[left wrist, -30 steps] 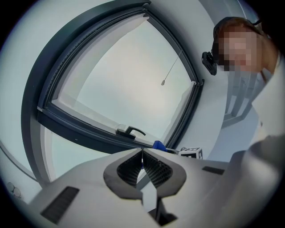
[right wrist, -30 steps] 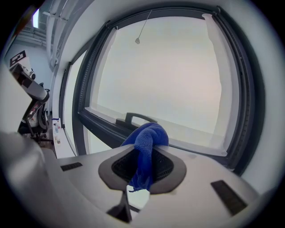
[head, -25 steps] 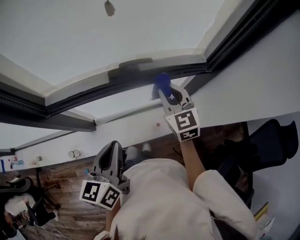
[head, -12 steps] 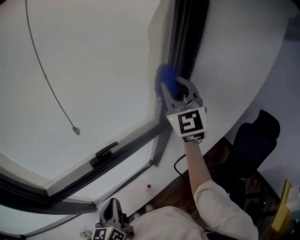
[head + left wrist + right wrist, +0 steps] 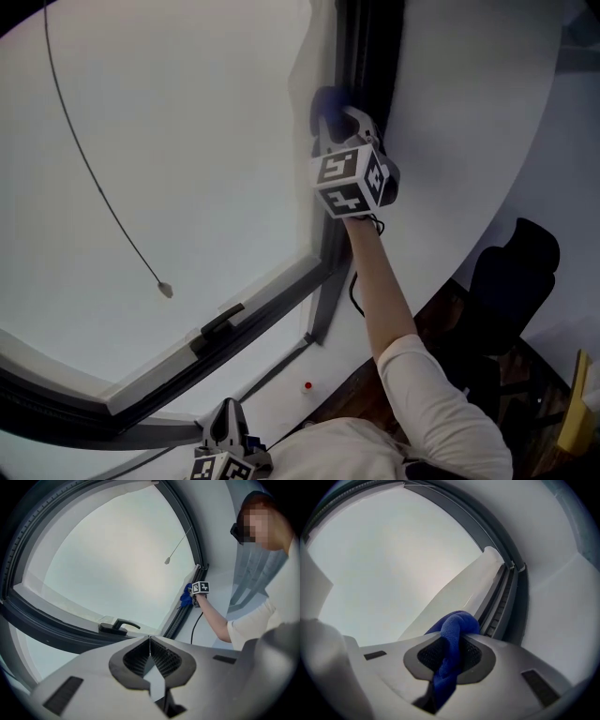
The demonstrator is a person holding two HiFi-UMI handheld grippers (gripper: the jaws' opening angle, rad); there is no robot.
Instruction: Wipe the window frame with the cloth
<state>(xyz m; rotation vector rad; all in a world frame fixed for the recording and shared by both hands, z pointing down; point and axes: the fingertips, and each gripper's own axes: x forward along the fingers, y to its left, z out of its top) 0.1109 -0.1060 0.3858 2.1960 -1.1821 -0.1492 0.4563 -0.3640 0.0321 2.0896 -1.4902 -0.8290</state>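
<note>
Right gripper (image 5: 458, 639) fingers clamp the cloth (image 5: 457, 620) against the frame (image 5: 506, 592) upright. Left gripper (image 5: 150, 641) hangs low, fingers together, empty. Wiping looks approx. midway.

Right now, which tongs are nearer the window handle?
Left. The left tongs sit shut just below the window handle; the right tongs are far up the side frame, gripping the blue cloth.

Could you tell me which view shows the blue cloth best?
Right gripper view: the blue cloth is close up, clamped in its jaws. Head view shows a sliver; left gripper view, a distant speck.
</note>
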